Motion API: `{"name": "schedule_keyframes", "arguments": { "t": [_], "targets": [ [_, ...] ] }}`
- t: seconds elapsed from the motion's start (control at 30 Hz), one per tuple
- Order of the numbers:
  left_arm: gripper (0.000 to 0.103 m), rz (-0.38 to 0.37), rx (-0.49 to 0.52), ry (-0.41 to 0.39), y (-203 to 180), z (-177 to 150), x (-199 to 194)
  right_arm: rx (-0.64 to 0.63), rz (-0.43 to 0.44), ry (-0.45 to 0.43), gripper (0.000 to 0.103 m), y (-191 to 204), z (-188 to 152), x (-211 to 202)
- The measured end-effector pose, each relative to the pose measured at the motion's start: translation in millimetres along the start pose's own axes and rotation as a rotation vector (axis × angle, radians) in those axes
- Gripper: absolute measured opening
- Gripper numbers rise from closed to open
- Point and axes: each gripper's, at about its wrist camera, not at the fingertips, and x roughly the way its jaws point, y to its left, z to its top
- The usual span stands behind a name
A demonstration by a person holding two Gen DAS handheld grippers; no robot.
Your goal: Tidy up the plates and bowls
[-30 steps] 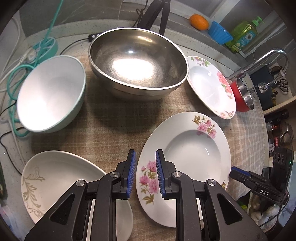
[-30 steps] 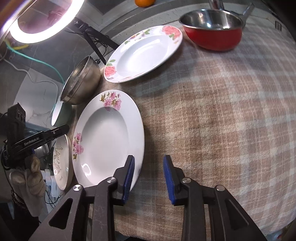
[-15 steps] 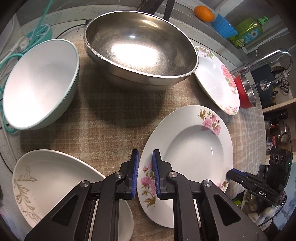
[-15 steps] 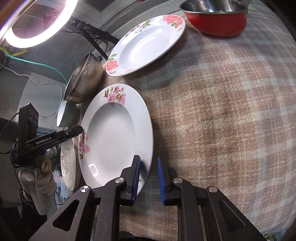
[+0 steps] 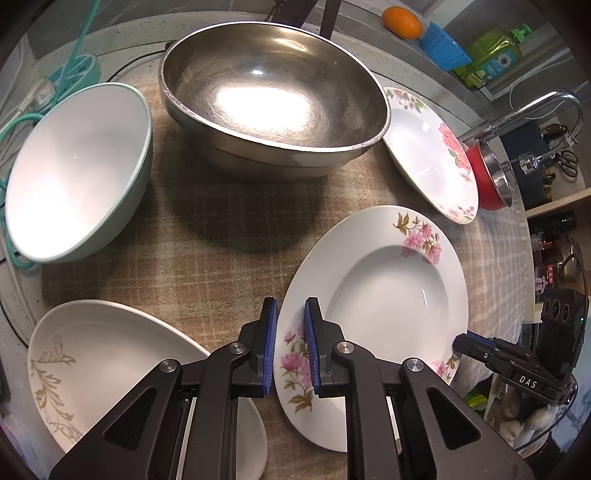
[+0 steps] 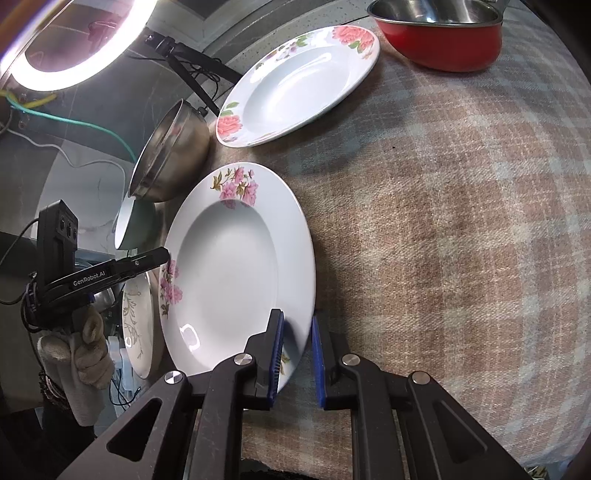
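Note:
A white plate with pink flowers (image 5: 384, 295) lies on the checked cloth; it also shows in the right wrist view (image 6: 236, 266). My left gripper (image 5: 290, 347) straddles its near rim, jaws close to the rim on both sides. My right gripper (image 6: 297, 354) straddles the opposite rim the same way. I cannot tell whether either pad presses the rim. A second flowered plate (image 5: 428, 147) lies behind, also in the right wrist view (image 6: 295, 85). A steel bowl (image 5: 273, 96), a mint bowl (image 5: 74, 173) and a leaf-pattern plate (image 5: 110, 369) lie around.
A red pot (image 6: 439, 33) stands at the cloth's far end by the tap (image 5: 532, 107). An orange (image 5: 402, 22), a blue cup and a green soap bottle (image 5: 495, 55) stand on the back ledge. Cables and a power strip (image 5: 77, 66) lie at the left.
Both grippers have narrowed their jaws and moved onto the pink-flowered plate's rim, one from each side. The plate looks slightly raised and tilted compared with a second ago.

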Motion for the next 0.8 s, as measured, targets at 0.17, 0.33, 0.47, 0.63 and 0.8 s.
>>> {"name": "schedule_keyframes", "arguments": {
  "t": [0.17,0.33,0.47,0.63,0.8],
  "targets": [
    [0.013,-0.001,0.004,0.011,-3.7,-5.3,0.9,-0.005,-0.012,-0.003,0.014,-2.4,2.8,-3.6],
    [0.013,-0.007,0.007,0.018,-9.0,-14.7,0.4,-0.010,-0.027,-0.005,0.014,-6.2,4.8,-7.6],
    [0.013,-0.012,0.002,0.023,-14.9,-23.0,2.0,-0.019,-0.042,-0.008,0.014,-10.5,6.3,-12.5],
    [0.013,-0.022,-0.009,0.031,-23.5,-34.5,3.7,-0.035,-0.062,-0.009,0.014,-16.1,6.2,-19.3],
    [0.013,-0.034,-0.024,0.041,-30.2,-45.9,4.9,-0.047,-0.078,-0.015,0.014,-22.4,6.1,-26.5]
  ]
}}
